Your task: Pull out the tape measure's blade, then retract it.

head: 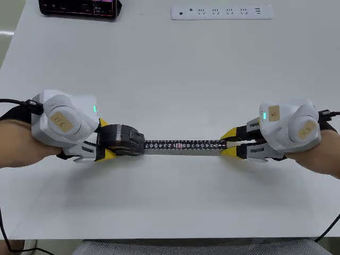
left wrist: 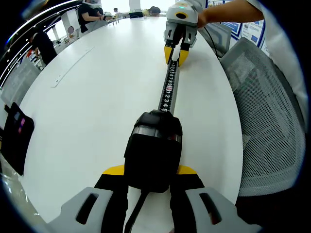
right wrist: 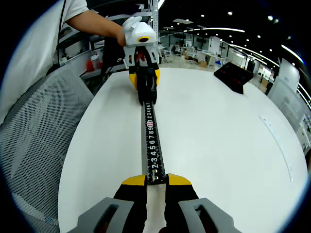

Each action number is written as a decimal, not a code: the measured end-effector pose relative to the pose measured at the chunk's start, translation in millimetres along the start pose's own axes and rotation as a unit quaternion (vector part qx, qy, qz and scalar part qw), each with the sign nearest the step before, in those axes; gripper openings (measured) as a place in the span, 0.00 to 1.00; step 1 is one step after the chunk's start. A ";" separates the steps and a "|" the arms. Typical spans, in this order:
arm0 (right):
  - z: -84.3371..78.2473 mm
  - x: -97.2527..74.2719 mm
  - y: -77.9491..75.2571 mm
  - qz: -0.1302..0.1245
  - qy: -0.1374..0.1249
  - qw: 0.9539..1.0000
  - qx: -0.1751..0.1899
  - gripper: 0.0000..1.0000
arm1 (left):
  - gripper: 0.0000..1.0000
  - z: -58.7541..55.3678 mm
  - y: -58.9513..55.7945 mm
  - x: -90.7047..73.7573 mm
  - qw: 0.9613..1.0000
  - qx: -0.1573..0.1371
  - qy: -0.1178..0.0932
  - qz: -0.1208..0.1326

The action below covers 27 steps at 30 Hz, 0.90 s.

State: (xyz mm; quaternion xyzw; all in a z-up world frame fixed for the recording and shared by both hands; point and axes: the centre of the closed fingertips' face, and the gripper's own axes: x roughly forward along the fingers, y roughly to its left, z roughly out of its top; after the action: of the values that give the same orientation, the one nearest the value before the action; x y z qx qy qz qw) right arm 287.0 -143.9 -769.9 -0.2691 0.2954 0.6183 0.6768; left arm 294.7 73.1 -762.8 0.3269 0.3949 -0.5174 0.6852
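Observation:
A black tape measure [head: 124, 140] rests on the white table [head: 170, 74], held between the yellow-tipped jaws of my left gripper [head: 108, 139], which is shut on its case [left wrist: 154, 148]. Its dark blade [head: 183, 145], with white numbers, stretches right to my right gripper [head: 228, 143], which is shut on the blade's end. In the right gripper view the blade [right wrist: 151, 145] runs from my right gripper [right wrist: 155, 181] to the case [right wrist: 145, 82]. The left gripper view has the blade [left wrist: 168, 90] reaching the right gripper [left wrist: 175, 54].
A white power strip [head: 221, 12] lies at the table's far edge, and a black device [head: 79, 7] sits at the far left. A grey mesh chair [left wrist: 265, 111] stands by the near edge. People stand far off beyond the table.

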 end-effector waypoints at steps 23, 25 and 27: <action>-11.0 -15.7 -4.5 -0.006 0.020 1.000 -0.005 0.09 | 0.28 0.3 -0.1 -0.3 1.000 0.001 0.000 0.000; -12.7 -17.2 -4.4 -0.006 0.022 1.000 -0.005 0.09 | 0.28 0.2 -0.1 -0.4 1.000 0.001 0.001 0.000; -14.4 -18.6 -4.5 -0.006 0.024 1.000 -0.004 0.09 | 0.28 0.1 -0.1 -0.4 1.000 0.001 0.001 0.000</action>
State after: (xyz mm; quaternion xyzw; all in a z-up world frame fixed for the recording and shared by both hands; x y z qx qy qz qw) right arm 289.4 -167.4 -766.1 -0.2884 0.3072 0.6089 0.6721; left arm 294.6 73.2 -762.4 0.3284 0.3946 -0.5176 0.6845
